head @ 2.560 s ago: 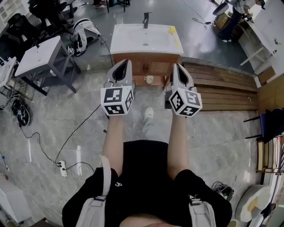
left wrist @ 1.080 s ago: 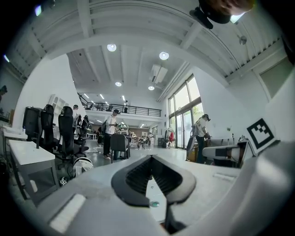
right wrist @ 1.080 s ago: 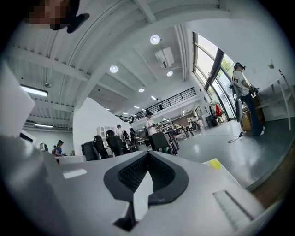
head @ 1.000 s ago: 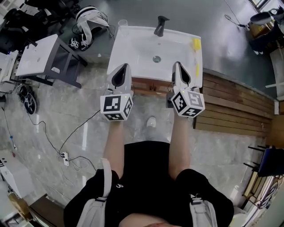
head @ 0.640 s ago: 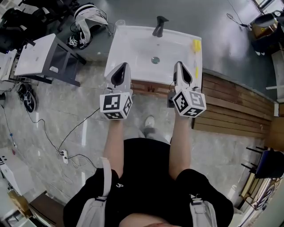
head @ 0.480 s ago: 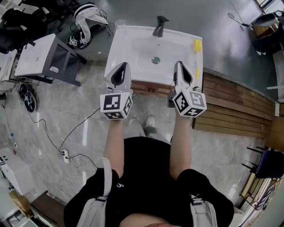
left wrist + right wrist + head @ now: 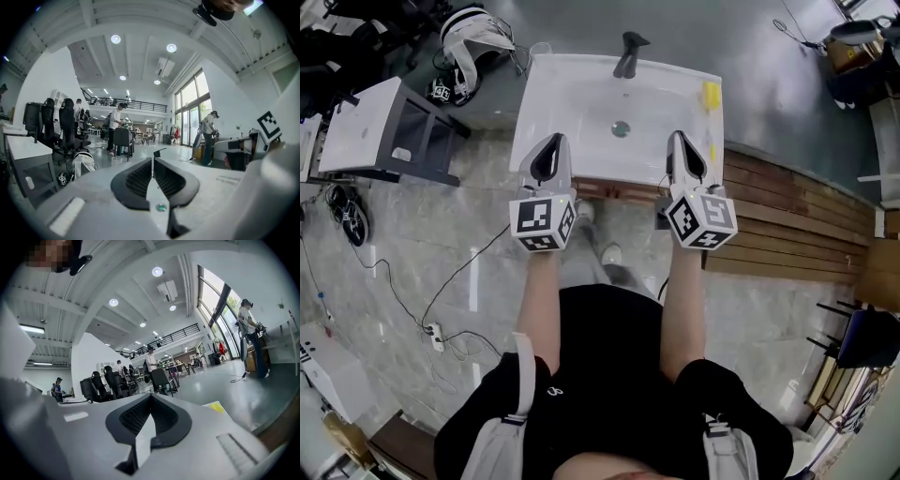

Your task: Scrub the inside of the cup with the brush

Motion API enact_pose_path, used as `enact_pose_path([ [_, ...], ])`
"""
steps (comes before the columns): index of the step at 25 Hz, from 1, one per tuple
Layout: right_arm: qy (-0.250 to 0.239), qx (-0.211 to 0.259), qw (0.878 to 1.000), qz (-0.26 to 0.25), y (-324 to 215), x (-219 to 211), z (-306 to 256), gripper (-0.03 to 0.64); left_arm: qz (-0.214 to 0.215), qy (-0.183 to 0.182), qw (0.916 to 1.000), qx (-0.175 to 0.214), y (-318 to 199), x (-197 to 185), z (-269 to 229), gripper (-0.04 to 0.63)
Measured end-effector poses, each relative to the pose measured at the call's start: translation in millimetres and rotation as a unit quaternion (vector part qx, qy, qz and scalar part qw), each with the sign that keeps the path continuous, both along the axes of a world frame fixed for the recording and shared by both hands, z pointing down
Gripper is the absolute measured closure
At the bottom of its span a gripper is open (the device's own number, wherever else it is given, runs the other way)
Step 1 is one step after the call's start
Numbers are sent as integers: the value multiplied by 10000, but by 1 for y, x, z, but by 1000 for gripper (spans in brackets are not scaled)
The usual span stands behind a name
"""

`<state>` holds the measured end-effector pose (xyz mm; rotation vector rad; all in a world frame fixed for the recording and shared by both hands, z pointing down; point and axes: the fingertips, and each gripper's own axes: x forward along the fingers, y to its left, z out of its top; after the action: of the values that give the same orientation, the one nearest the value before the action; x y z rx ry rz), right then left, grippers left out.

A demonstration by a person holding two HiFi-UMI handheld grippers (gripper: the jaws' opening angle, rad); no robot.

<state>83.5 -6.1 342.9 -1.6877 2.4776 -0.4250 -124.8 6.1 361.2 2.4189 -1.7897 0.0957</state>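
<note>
Left hand-held gripper [image 7: 550, 142] and right hand-held gripper [image 7: 680, 141]: jaws closed, empty, mid-frame over front edge of white sink [image 7: 581, 103]; clear cup [image 7: 540, 49] at sink's upper-left corner.

Clear cup [image 7: 540, 49], upright, on back-L corner of white sink top [image 7: 572, 122], yellow brush [image 7: 711, 94] lying flat along R rim, lengthwise front-to-back, well apart from cup, bristle detail too small to tell

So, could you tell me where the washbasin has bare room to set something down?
The washbasin is bare around its drain, from the faucet forward. Its left rim is free in front of the clear cup. The right rim is busier: a yellow item lies there.
</note>
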Motion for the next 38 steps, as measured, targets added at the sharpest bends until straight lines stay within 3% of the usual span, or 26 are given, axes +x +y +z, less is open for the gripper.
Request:
enact_pose_path([
  [12, 124, -154, 9990, -394, -39, -19, 23, 618, -15, -21, 9997, -255, -55, -19, 44, 583],
  [24, 304, -473, 9963, -643, -67, -41, 50, 618, -35, -148, 9991, -385, -96, -47, 85, 477],
  [32, 377, -646, 9946, -725, -87, -52, 63, 618, -88, -428, 9983, -394, -128, -64, 106, 395],
  [38, 433, -766, 9936, -711, -100, -59, 73, 618, -54, -391, 9986, -362, -152, -73, 117, 337],
])
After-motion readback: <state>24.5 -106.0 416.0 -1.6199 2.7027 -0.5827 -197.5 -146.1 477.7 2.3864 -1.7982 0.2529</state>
